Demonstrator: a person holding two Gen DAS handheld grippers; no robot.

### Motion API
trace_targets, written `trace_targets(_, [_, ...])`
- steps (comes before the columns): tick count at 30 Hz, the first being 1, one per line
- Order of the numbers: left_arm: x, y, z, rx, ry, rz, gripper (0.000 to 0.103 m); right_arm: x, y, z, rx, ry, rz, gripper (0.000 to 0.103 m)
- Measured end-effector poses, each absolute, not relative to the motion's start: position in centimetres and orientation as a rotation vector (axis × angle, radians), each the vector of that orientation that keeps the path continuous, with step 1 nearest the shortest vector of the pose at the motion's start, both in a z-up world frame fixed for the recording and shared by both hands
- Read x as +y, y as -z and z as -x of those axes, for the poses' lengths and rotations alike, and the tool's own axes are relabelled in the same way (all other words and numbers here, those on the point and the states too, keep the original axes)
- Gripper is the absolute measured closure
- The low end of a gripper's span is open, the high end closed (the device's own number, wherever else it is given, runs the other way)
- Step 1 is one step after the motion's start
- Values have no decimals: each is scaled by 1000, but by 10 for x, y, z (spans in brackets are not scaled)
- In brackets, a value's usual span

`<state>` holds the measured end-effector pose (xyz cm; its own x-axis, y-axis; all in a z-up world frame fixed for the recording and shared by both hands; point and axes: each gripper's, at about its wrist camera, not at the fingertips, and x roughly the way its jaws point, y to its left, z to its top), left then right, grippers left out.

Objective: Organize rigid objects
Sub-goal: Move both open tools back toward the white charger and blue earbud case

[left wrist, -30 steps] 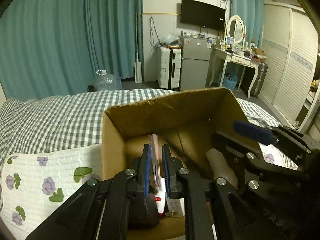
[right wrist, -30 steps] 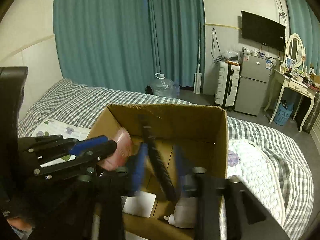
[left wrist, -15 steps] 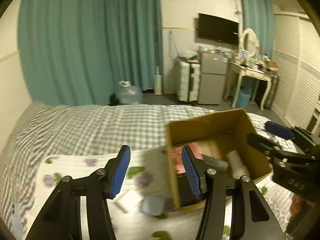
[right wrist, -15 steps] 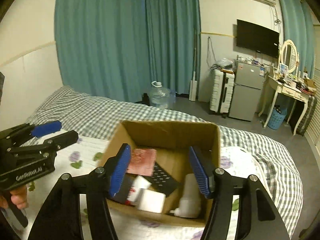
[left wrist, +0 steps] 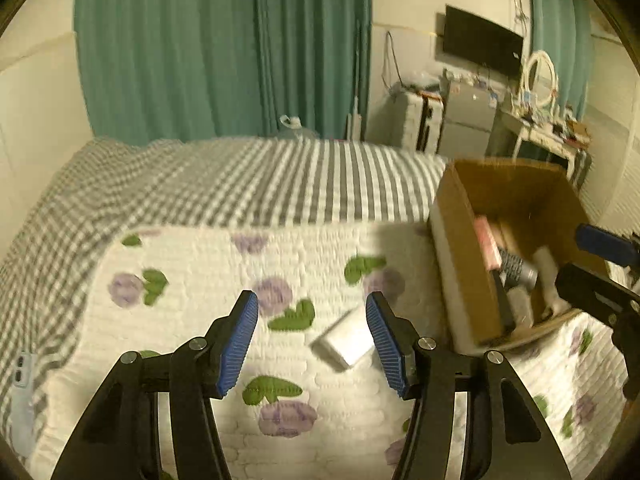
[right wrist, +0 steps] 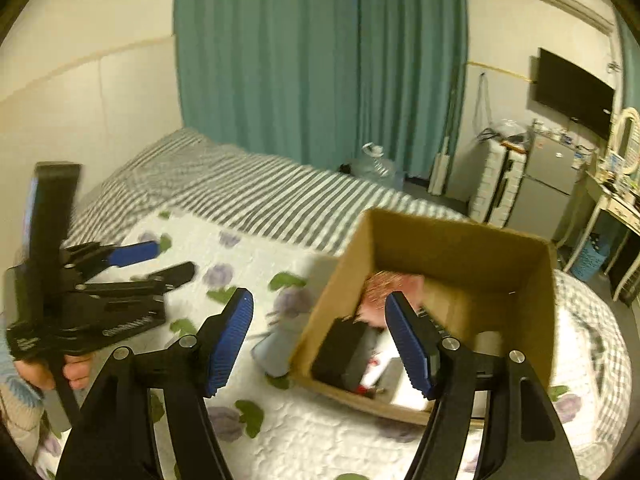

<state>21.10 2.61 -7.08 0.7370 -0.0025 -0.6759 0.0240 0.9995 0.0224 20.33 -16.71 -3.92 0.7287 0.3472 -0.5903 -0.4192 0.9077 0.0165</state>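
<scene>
A brown cardboard box [left wrist: 460, 248] [right wrist: 344, 272] stands on the flowered quilt and holds a pink packet [right wrist: 384, 292], a black item [right wrist: 340, 348], a white bottle [left wrist: 546, 264] and other things. A small white box [left wrist: 346, 338] lies on the quilt just left of the cardboard box. My left gripper [left wrist: 312, 344] is open and empty above the quilt, with the white box just ahead of its right finger. My right gripper [right wrist: 320, 340] is open and empty over the box's near left corner. A pale blue-grey object [right wrist: 272, 356] lies against the box's left wall.
The white quilt [left wrist: 192, 272] with purple flowers covers a grey checked bed [left wrist: 240, 184]. Teal curtains [left wrist: 224, 48] hang behind. A water jug [right wrist: 378, 164], suitcase [right wrist: 496, 188], fridge [right wrist: 540, 184] and dressing table [left wrist: 548, 132] stand beyond the bed.
Both grippers let go of their items in the box, opened and drew back. The left gripper has swung left over the quilt; the right has also shifted left.
</scene>
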Motion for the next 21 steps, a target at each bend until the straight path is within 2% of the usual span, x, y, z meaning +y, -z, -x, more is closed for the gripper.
trace_targets(9, [73,105,-212,828,-87,-39,44,-97,83,-204,704,-625,209,35])
trace_targets(14, [81,114,-210,855,-85,-43,44,-61,135,-217,784,-559,321,37])
trace_targets(17, [83,117,-209,864,-81,-39,44,-48,146,-220,766,-480,409,35])
trace_targets(21, [91,116,-211,867,-104,-9,44,-49,138,-217,782,-534,368,33])
